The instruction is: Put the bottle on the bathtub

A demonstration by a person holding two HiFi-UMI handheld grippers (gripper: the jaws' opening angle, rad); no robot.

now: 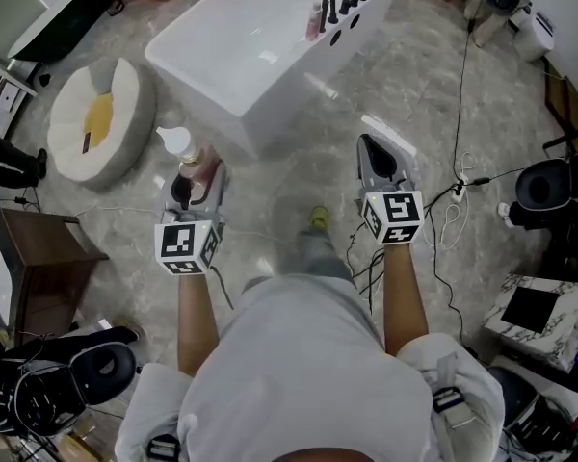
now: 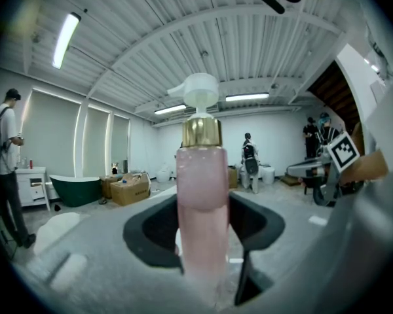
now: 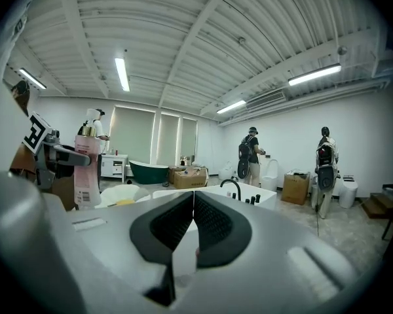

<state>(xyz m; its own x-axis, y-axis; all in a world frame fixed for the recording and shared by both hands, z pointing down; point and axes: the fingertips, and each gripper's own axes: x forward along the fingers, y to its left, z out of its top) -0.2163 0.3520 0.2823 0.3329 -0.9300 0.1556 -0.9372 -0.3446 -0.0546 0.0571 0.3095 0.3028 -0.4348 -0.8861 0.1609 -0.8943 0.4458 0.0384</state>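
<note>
1. While clamped upright between the wide-set jaws of the left gripper [image 1: 200, 176], sits left of centre in head view: pink translucent pump bottle with gold collar and white pump head [image 2: 202, 208].
2. Right gripper [image 3: 194, 205]: jaws pressed together, nothing held.
3. White rectangular bathtub with black curved tap [image 1: 270, 94]: upper centre, well apart, up and right of bottle.
4. Likely needs a carry forward and rightward, axis kept vertical.
</note>
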